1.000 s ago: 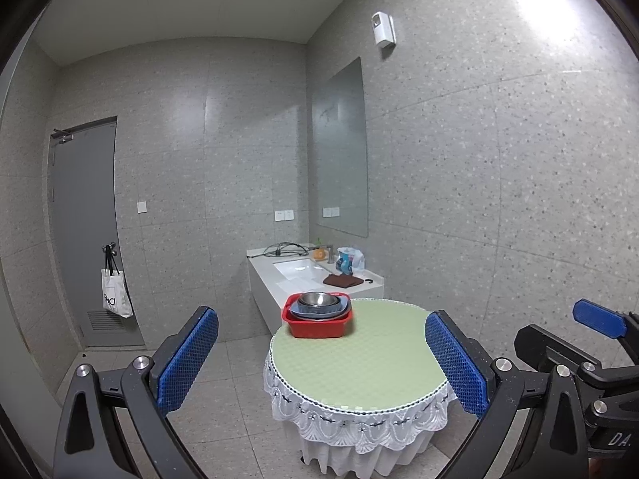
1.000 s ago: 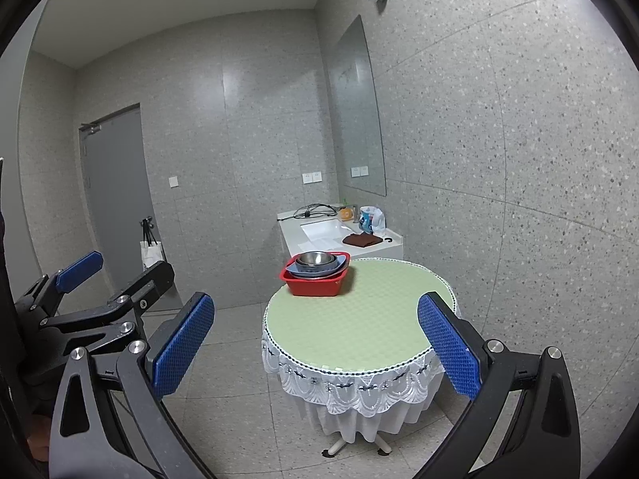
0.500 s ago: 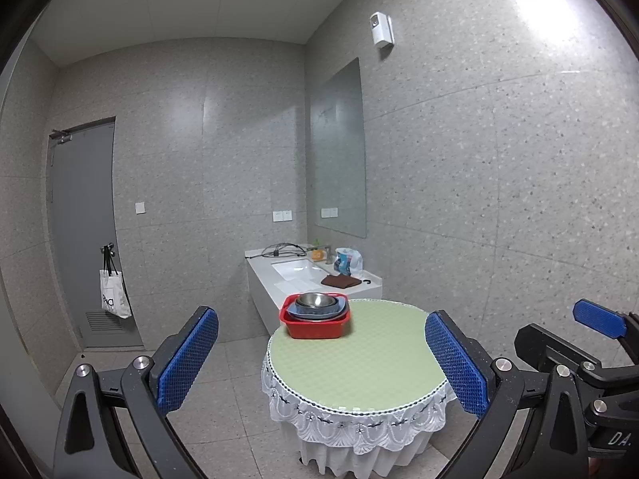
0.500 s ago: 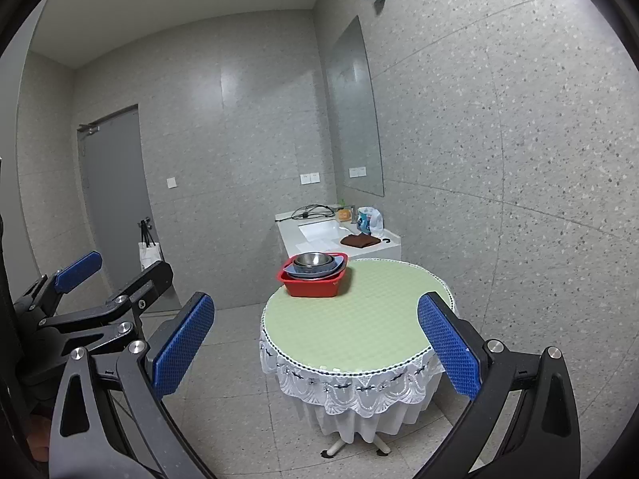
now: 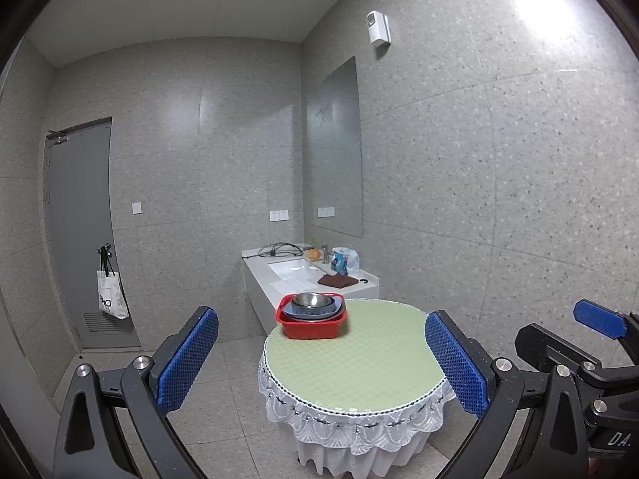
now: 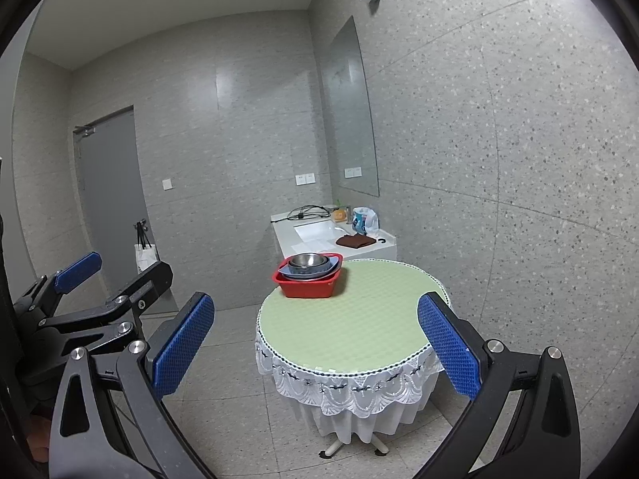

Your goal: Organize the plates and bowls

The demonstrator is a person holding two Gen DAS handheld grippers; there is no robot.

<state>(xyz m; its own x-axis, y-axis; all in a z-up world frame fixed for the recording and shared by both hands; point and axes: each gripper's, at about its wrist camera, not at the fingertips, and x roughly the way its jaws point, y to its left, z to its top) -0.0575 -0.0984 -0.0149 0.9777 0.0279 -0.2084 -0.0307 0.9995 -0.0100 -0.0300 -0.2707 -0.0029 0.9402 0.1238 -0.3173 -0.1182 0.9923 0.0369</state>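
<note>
both claws [image 5: 321, 359] [image 6: 315, 351] gape empty, well short of red basin [image 5: 311, 323].

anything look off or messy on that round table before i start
Nothing spilled or damaged. The dishes are piled unsorted in the red basin, a metal bowl on top of blue ones, and the basin sits at the far edge of the table. Both the left gripper and right gripper are open and empty.

round green-topped table [image 5: 359, 359], red basin [image 5: 311, 325] on it
</note>
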